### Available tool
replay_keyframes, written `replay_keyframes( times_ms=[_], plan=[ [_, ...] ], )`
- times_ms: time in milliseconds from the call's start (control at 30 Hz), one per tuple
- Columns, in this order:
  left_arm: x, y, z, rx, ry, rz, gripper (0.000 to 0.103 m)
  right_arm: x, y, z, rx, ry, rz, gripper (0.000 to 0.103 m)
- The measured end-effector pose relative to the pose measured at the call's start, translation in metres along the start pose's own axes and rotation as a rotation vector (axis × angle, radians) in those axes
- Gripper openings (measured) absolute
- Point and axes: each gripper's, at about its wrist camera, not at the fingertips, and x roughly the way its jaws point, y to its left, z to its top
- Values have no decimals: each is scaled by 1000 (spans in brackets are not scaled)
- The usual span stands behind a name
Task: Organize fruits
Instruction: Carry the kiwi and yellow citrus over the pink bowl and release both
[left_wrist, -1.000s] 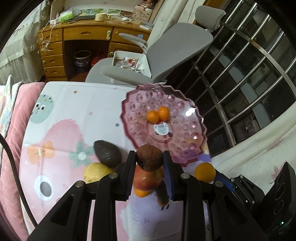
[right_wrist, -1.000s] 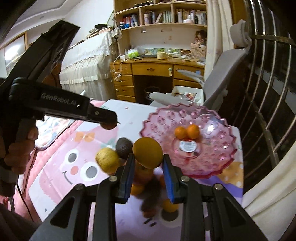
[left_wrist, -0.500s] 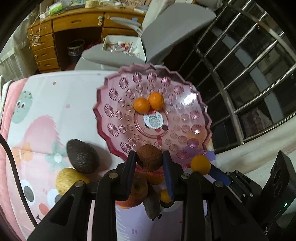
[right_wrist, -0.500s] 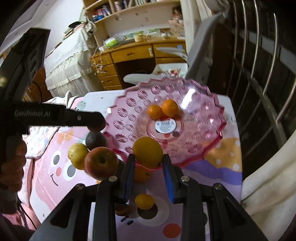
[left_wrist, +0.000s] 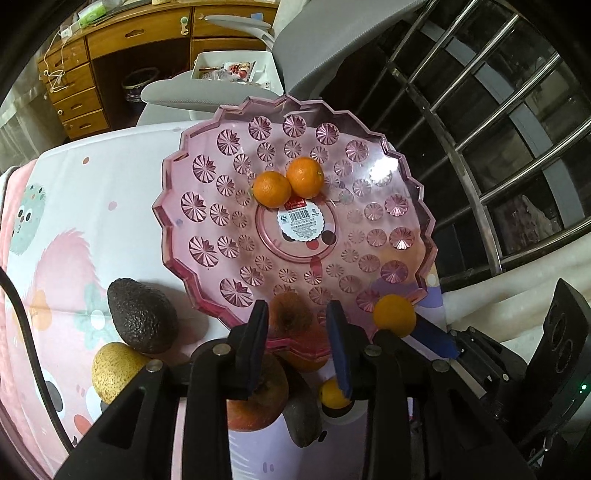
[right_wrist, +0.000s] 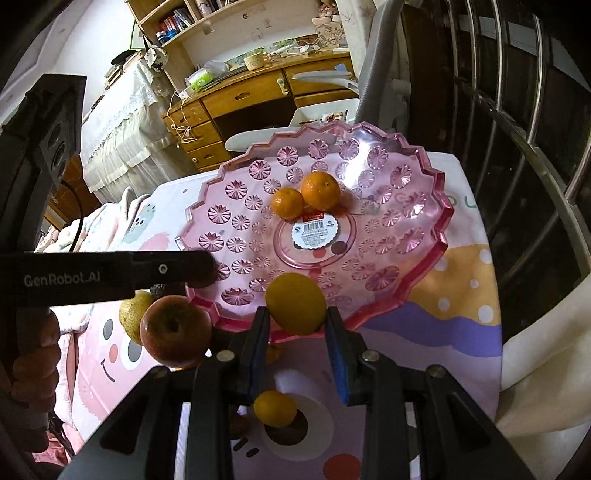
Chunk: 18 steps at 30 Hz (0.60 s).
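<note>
Two mandarins (left_wrist: 288, 182) sat touching each other in the pink plate (left_wrist: 192, 206), just beside its centre sticker. Right gripper (right_wrist: 297, 328) was pinching a yellow-orange fruit (right_wrist: 295, 301) between both pads, held over the plate's near rim. Left gripper (left_wrist: 297, 325) was at the plate's near-left rim with a brown fruit (left_wrist: 291, 315) between its fingers. Can't tell if the pads actually gripped it or if it was lying in the plate. Off the plate, on the cartoon-print cloth (left_wrist: 110, 192): a dark avocado (left_wrist: 142, 314) touching a yellow pear (left_wrist: 110, 369) left of the plate, a red apple (right_wrist: 173, 332) by the near rim, and a small orange (right_wrist: 275, 408) under the right gripper's fingers.
</note>
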Motion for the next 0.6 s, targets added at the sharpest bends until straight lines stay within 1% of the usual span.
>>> replay_keyframes(
  times_ms=[67,133,200,267,600],
  plan=[
    [-2,0,0,-2,-3,1,35,0,0,0,9,3,5,32],
    [-5,1,-1,-7,-7,2,40,-2,-1,1,21,-3,14,32],
    [-9,2,-3,-12,-11,8,40,-4,1,1,23,-4,19,37],
    [-13,3,-5,-15,-14,17,40,-6,3,1,21,-10,15,39],
    [-36,18,-30,-35,-28,41,40,-21,12,-5,38,-15,18,40]
  ],
)
